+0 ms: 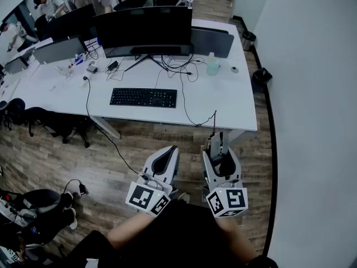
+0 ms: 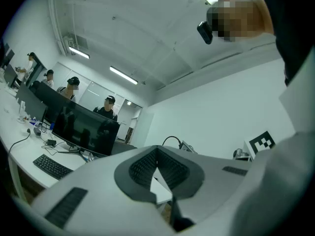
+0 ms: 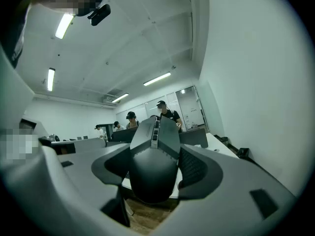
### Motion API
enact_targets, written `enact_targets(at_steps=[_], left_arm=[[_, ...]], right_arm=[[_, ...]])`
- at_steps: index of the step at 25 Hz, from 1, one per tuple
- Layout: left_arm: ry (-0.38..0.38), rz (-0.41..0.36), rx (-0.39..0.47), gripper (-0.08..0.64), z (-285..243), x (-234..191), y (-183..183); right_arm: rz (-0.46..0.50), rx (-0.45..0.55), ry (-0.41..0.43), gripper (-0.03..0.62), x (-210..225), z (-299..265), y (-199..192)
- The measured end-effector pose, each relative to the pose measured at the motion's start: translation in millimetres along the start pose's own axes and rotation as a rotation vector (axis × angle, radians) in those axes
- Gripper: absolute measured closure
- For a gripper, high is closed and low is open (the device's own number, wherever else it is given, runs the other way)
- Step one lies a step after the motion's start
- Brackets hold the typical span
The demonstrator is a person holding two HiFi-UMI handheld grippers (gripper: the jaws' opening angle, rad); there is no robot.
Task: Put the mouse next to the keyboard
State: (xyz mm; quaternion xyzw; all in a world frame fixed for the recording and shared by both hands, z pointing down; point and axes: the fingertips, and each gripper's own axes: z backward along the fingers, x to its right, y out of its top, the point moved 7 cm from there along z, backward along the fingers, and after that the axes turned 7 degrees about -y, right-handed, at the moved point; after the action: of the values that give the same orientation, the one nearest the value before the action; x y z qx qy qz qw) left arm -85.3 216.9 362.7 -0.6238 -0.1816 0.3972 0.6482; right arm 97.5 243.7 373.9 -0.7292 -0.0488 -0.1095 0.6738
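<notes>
My right gripper (image 1: pixel 218 149) is shut on a dark grey mouse (image 1: pixel 216 144), which fills the space between its jaws in the right gripper view (image 3: pixel 153 168). A thin cable (image 1: pixel 189 113) runs from the mouse up onto the white desk (image 1: pixel 228 102). The black keyboard (image 1: pixel 143 97) lies flat on that desk in front of the wide monitor (image 1: pixel 144 29), well ahead and left of the mouse. My left gripper (image 1: pixel 169 151) hangs beside the right one, shut with nothing in it. Both grippers are held over the wooden floor, short of the desk's near edge.
A pale cup (image 1: pixel 212 67) and cable clutter (image 1: pixel 114 66) sit behind the keyboard. Office chairs (image 1: pixel 39 119) stand at the desk's left. A white wall (image 1: pixel 312 94) runs close on the right, with a bin (image 1: pixel 249 39) by it. People work at the far desks (image 1: pixel 53 4).
</notes>
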Motion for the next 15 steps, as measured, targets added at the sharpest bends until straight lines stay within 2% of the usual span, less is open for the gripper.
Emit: enact_targets(at_steps=[7,15], left_arm=[[0.016,-0.005,-0.005,0.557,-4,16,-8],[0.091,0.000,-0.010,0.557,2,21,-12]], right_arm=[[-0.046,0.034,0.022,0.285,17,11,4],[-0.083,0.005,0.046,0.285,28,19,0]])
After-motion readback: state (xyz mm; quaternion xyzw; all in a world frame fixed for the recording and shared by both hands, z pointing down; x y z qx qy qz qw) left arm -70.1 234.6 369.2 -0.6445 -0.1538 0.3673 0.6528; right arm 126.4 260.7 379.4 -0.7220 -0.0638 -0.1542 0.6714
